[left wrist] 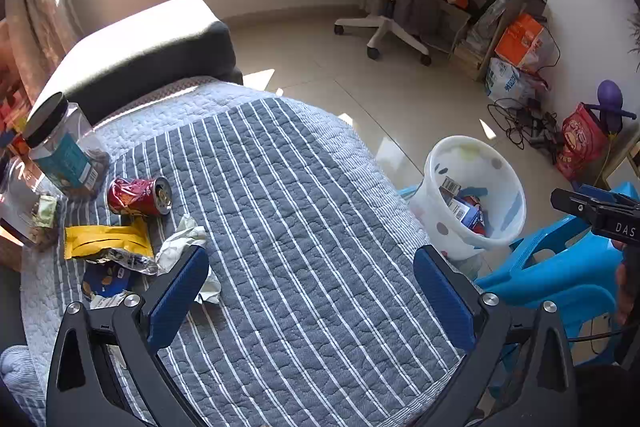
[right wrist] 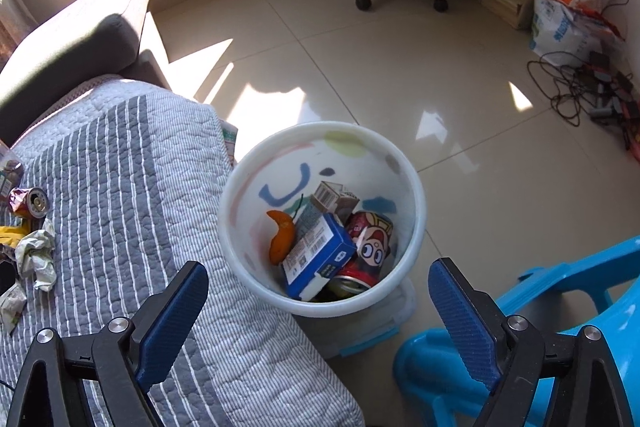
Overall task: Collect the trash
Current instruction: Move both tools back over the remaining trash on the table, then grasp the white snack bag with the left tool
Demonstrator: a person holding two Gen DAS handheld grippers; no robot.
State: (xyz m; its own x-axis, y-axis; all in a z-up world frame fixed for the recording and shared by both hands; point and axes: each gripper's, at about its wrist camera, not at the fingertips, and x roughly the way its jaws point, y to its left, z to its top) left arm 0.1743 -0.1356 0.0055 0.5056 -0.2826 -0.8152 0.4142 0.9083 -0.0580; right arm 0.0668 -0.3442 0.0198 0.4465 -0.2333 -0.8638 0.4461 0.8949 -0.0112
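left gripper (left wrist: 312,283): spread wide, holding nothing, over striped quilt (left wrist: 280,187) | right gripper (right wrist: 318,291): spread wide, holding nothing, above white bin (right wrist: 416,227) | in bin: blue box (right wrist: 320,259), red can (right wrist: 370,239), orange peel (right wrist: 282,235) | on quilt: crushed red can (left wrist: 138,197), yellow wrapper (left wrist: 106,239), crumpled paper (left wrist: 180,241)

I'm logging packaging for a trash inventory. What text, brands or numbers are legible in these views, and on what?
"DAS": white letters on the right gripper's black body, cut off at the frame edge.
Blue box in the bin: barcode and print, too small.
Teal jar label: blurred.
Red can, yellow packet: unreadable.
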